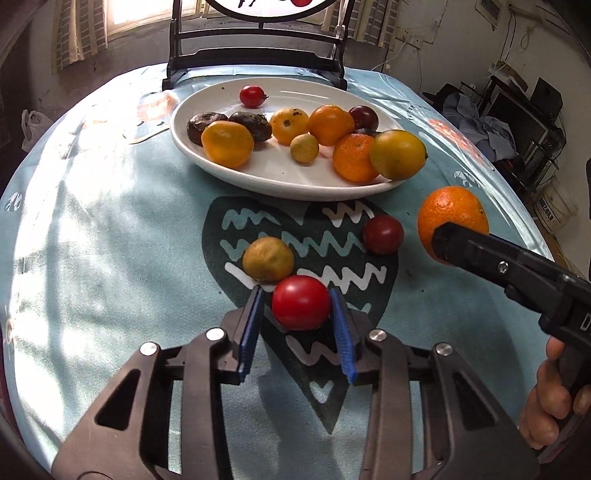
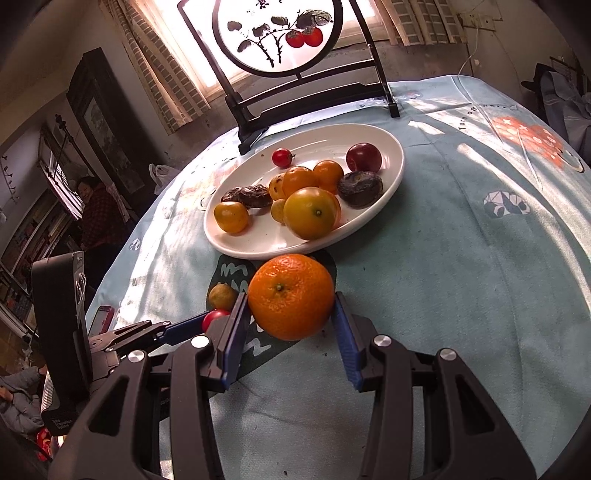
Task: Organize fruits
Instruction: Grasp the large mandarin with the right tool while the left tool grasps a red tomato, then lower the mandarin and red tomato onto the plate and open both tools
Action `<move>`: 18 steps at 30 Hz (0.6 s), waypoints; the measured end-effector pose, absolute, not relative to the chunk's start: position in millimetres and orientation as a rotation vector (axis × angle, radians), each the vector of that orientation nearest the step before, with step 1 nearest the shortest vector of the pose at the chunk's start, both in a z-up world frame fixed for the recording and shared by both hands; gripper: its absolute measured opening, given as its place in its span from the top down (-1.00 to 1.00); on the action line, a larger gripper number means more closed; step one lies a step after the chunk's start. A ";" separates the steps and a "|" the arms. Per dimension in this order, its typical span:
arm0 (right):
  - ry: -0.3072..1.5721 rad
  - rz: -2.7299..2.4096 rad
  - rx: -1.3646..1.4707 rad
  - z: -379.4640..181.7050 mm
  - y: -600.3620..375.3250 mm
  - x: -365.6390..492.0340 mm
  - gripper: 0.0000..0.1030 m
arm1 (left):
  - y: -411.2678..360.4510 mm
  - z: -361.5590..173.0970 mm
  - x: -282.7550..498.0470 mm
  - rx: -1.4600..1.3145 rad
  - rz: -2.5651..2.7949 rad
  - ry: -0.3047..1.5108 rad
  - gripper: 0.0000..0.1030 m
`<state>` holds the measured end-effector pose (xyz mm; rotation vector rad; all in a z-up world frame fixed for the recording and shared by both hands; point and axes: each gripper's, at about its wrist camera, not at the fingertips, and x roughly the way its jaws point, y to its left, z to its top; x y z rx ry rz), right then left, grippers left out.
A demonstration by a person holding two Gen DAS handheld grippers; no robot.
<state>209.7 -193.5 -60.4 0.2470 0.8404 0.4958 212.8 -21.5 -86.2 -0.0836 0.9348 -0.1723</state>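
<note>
A white oval plate point(image 1: 236, 173) holds several fruits: oranges, yellow citrus, dark passion fruits, a plum and a cherry tomato. It also shows in the right wrist view point(image 2: 258, 247). My left gripper point(image 1: 297, 314) straddles a red tomato point(image 1: 301, 302); the left pad stands slightly off it, so the hold is unclear. A small yellow-green citrus point(image 1: 268, 258) and a dark red plum point(image 1: 383, 235) lie on the cloth nearby. My right gripper point(image 2: 291, 314) is shut on a large orange point(image 2: 291, 295), held above the cloth in front of the plate; the orange also shows in the left wrist view point(image 1: 452, 218).
A round table with a light blue patterned cloth point(image 1: 110, 258). A dark wooden stand with a round painted screen point(image 2: 277, 33) stands behind the plate. A phone point(image 2: 103, 319) lies at the table's left edge. A person point(image 2: 96, 206) sits beyond the table.
</note>
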 end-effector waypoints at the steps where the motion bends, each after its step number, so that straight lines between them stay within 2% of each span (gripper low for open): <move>1: 0.841 0.495 0.247 -60.7 -193.6 209.6 0.12 | -23.6 -86.2 212.3 -0.080 -0.177 0.935 0.39; 11: 0.840 0.496 0.234 -63.0 -192.6 207.4 0.12 | -29.7 -78.2 196.8 -0.025 -0.138 0.895 0.40; 18: 0.763 0.590 0.253 -51.4 -189.8 196.1 0.12 | -17.2 -46.6 186.5 -0.032 -0.162 0.816 0.40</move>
